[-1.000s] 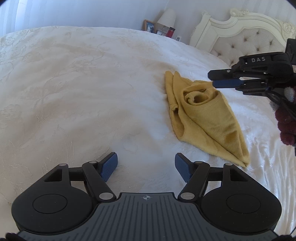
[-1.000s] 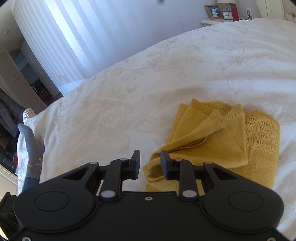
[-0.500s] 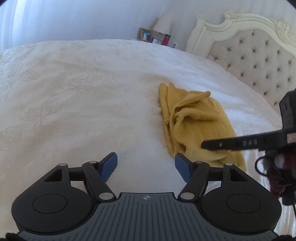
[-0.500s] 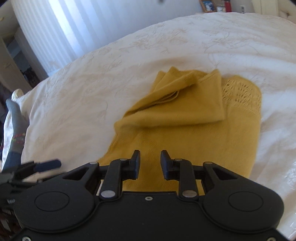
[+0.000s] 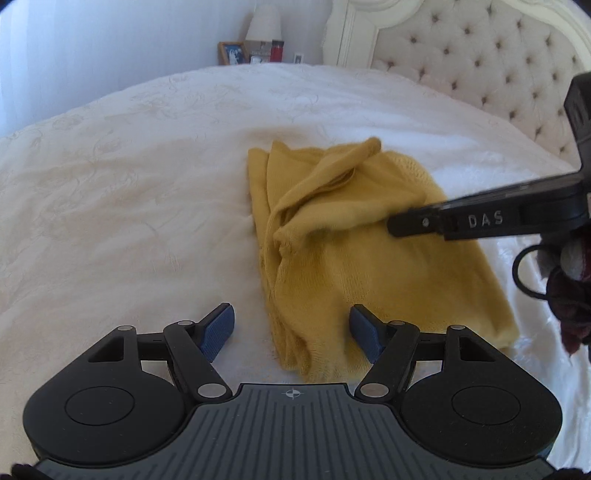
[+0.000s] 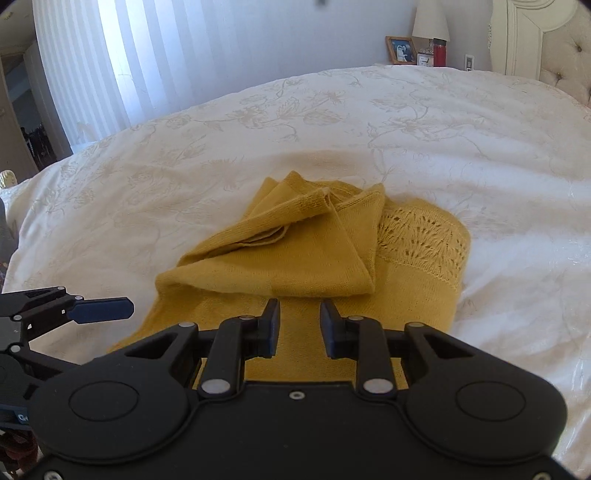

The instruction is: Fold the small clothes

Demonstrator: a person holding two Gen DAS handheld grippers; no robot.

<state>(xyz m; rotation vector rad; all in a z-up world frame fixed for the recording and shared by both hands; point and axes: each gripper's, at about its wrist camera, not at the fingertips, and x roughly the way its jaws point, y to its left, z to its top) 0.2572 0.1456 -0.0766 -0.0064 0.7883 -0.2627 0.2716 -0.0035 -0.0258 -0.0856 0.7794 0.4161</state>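
Note:
A mustard-yellow knit garment (image 5: 354,236) lies partly folded on the white bedspread (image 5: 129,206). Its sleeves are folded over the body, and a lace-knit part (image 6: 421,236) shows at the right in the right wrist view. My left gripper (image 5: 291,328) is open, its fingers straddling the garment's near edge. My right gripper (image 6: 299,326) is open with a narrow gap and empty, just above the garment's near part (image 6: 303,258). It also shows from the side in the left wrist view (image 5: 399,223). The left gripper shows at the left edge of the right wrist view (image 6: 99,310).
A tufted cream headboard (image 5: 480,55) stands at the far right. A nightstand with a picture frame (image 5: 231,51), a lamp (image 5: 264,26) and a red bottle (image 5: 277,50) is behind the bed. White curtains (image 6: 110,62) hang at the left.
Both grippers have moved closer to the garment. The right gripper came down over its near part and opened slightly. The left gripper's fingers now straddle its near edge.

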